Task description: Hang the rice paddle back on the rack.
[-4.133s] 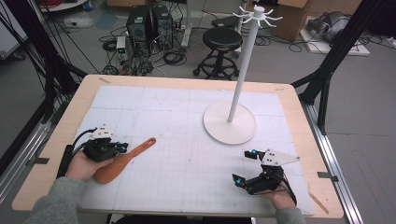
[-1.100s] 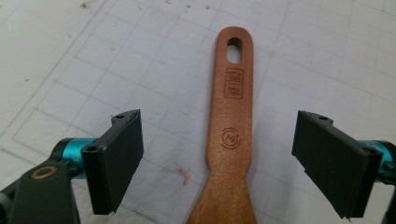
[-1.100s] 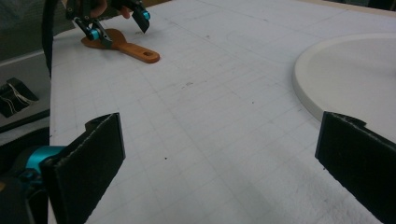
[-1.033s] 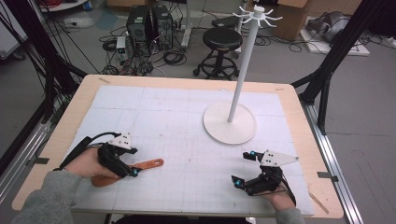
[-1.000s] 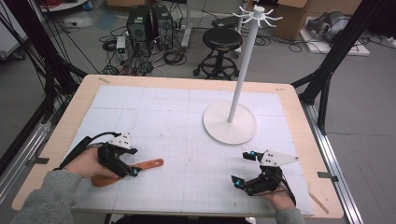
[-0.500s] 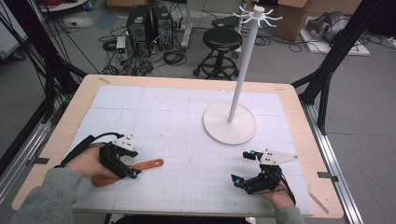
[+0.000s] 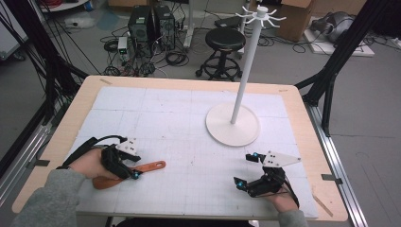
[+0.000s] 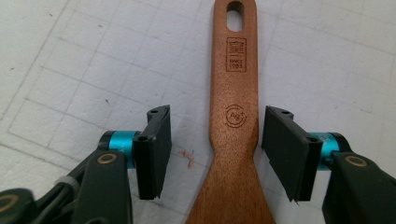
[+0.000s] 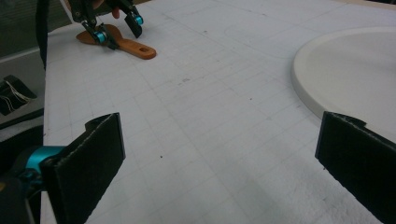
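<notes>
A wooden spatula point(image 7: 152, 166) lies flat on the white mat at the front left, its handle with the hanging hole pointing right. My left gripper point(image 7: 136, 167) points down over it, one jaw on each side of the handle's neck point(image 8: 236, 93). The jaws have just been closing, and a gap still shows on both sides, so the pads do not touch the wood. My right gripper point(image 7: 243, 169) rests at the front right, wide open with nothing between its fingers point(image 9: 88, 158). In the right gripper view the spatula point(image 9: 133, 48) and the left gripper point(image 9: 114, 28) show far off.
A white hook stand rises right of centre on a round base point(image 7: 232, 125), with a tall pole point(image 7: 246, 71); the base's rim point(image 9: 345, 70) lies ahead of my right gripper. Bare gridded mat point(image 7: 179, 118) spreads between the two hands. The table's wooden edge point(image 7: 71, 118) frames it.
Since the oldest frame my left hand has moved right over the spatula, which now lies flatter across the mat. In the last second the left jaws have narrowed around the handle. The right hand stays put.
</notes>
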Demonstrator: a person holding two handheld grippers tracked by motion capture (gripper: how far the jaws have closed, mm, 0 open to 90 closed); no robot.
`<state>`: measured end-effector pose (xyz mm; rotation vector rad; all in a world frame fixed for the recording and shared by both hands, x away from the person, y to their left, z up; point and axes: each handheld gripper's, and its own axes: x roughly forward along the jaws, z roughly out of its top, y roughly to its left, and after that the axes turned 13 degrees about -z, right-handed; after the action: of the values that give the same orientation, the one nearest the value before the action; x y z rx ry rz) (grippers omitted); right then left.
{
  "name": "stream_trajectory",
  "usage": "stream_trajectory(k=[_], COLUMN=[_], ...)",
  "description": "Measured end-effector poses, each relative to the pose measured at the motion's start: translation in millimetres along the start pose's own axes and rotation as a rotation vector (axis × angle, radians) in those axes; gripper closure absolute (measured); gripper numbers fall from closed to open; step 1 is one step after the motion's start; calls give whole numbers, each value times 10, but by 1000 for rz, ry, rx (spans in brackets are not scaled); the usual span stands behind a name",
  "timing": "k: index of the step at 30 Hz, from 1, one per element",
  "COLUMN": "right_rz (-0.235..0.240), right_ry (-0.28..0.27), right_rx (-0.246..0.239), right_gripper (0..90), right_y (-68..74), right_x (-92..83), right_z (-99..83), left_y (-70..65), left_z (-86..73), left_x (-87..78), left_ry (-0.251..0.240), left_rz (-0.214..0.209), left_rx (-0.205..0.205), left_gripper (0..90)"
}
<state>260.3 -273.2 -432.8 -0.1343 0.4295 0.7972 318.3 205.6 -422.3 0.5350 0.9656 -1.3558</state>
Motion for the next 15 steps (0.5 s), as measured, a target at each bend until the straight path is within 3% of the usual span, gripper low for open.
stream_trajectory(k=[5, 11, 15], right_rz=[2, 6, 7], right_ry=[0, -1, 0], right_rx=[-5, -8, -6], right_gripper=[0, 0, 0], right_y=[6, 5, 6], right_x=[16, 28, 29], right_z=[3, 11, 12], left_y=[-64, -33, -3], left_z=[108, 210, 235], left_x=[17, 34, 37], left_ry=[82, 155, 173], left_rz=[-12, -29, -40], left_rx=[43, 15, -2], left_gripper=[576, 581, 589])
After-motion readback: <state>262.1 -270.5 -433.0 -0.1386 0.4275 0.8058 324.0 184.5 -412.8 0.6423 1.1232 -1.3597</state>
